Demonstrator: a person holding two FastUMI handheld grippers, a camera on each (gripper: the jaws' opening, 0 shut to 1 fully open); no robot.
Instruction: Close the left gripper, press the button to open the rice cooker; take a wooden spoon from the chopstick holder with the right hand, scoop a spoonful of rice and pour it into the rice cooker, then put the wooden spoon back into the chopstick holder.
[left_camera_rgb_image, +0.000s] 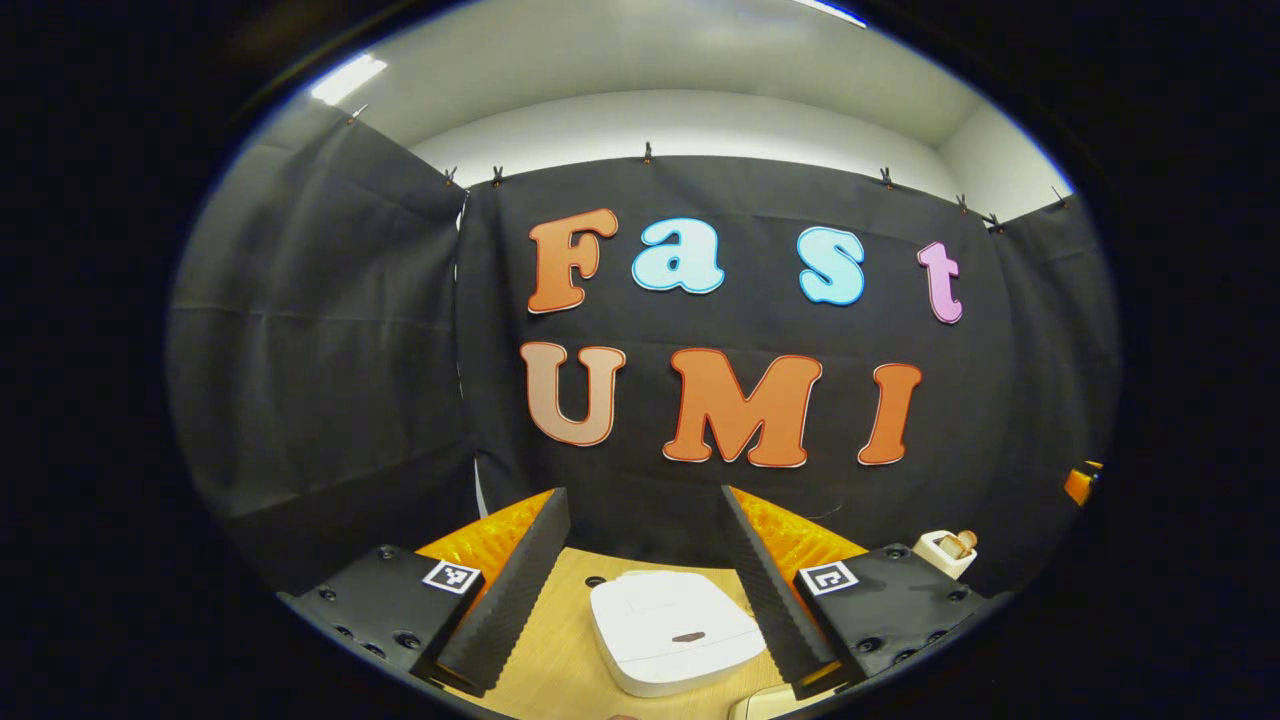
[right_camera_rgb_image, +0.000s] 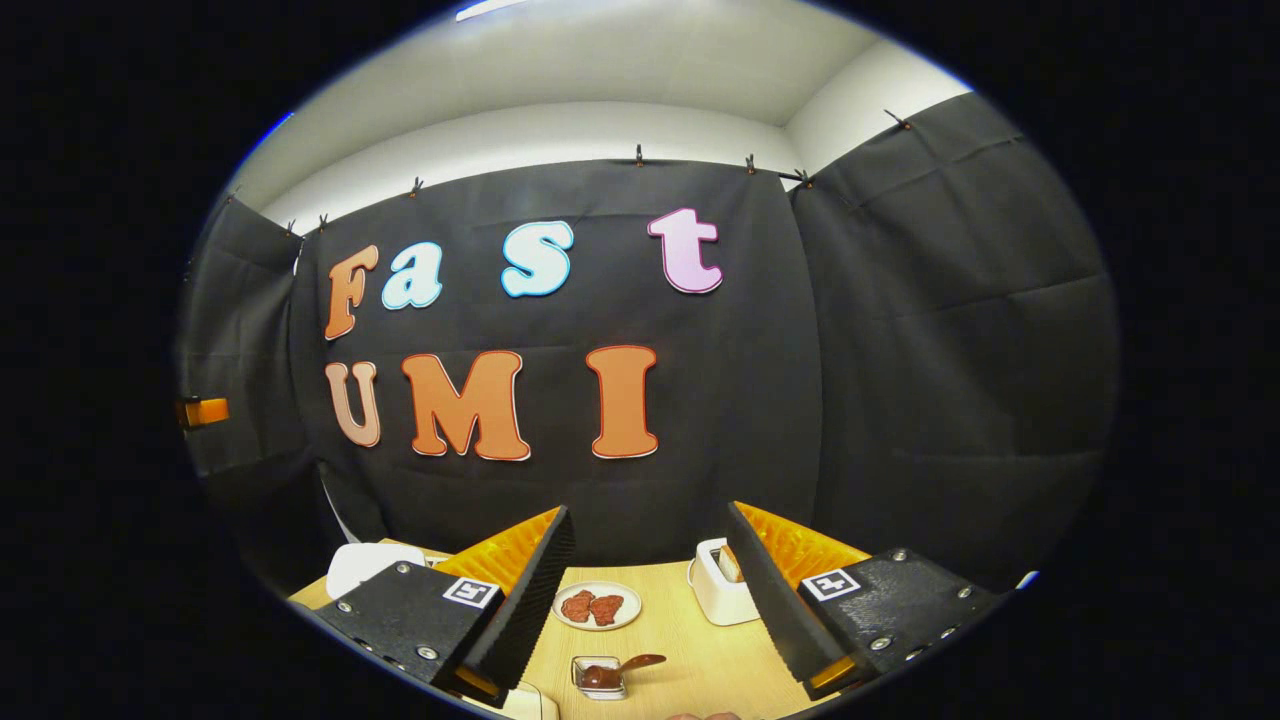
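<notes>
Left gripper (left_camera_rgb_image: 645, 585): jaws wide apart, nothing held, poised over the closed rice cooker (left_camera_rgb_image: 672, 630) near the wooden table's (left_camera_rgb_image: 560, 660) front edge. Chopstick holder (left_camera_rgb_image: 944, 551) off right by the wall. Right gripper (right_camera_rgb_image: 650, 590): jaws apart, empty, above a plate (right_camera_rgb_image: 597, 606); chopstick holder (right_camera_rgb_image: 718, 585) just beside the right finger.
</notes>
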